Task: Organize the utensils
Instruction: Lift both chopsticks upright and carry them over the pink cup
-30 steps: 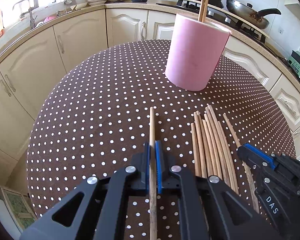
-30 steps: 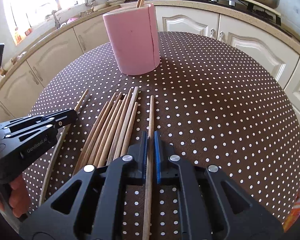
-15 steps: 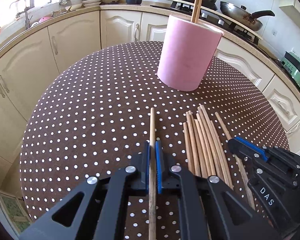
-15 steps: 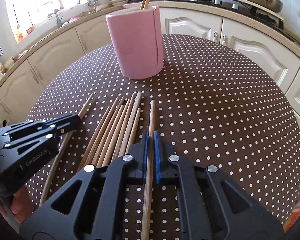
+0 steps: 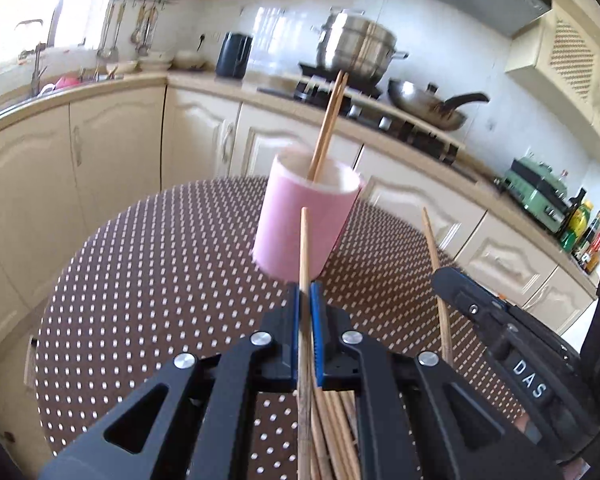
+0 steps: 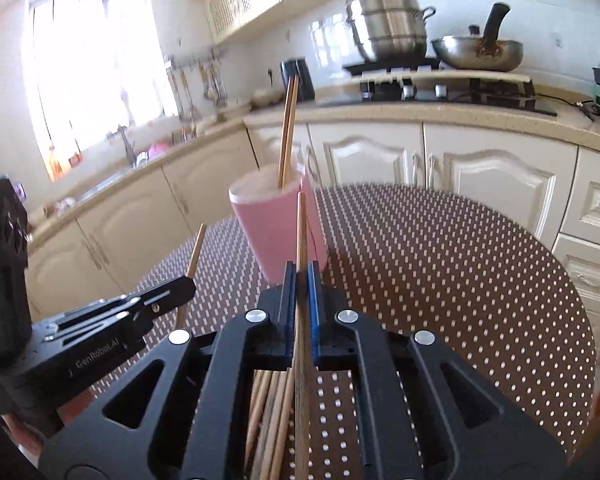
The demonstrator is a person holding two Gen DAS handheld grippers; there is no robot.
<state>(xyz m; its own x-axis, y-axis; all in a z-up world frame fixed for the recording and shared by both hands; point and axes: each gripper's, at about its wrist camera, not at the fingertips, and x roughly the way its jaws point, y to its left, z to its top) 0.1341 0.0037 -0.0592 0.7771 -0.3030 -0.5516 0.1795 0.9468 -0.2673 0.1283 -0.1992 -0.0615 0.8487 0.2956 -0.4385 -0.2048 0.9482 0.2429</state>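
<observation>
Above dotted table (image 5: 148, 280) | left tool (image 5: 305, 300) clamps chopstick (image 5: 303, 248) | right tool (image 6: 300, 280) clamps another chopstick (image 6: 301, 232)

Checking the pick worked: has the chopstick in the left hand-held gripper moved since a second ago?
Yes. The chopstick has lifted off the dotted table; its tip now overlaps the pink holder.

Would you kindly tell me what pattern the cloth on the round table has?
The round table's cloth is dark brown with small white polka dots, shown best in the right wrist view.
</observation>
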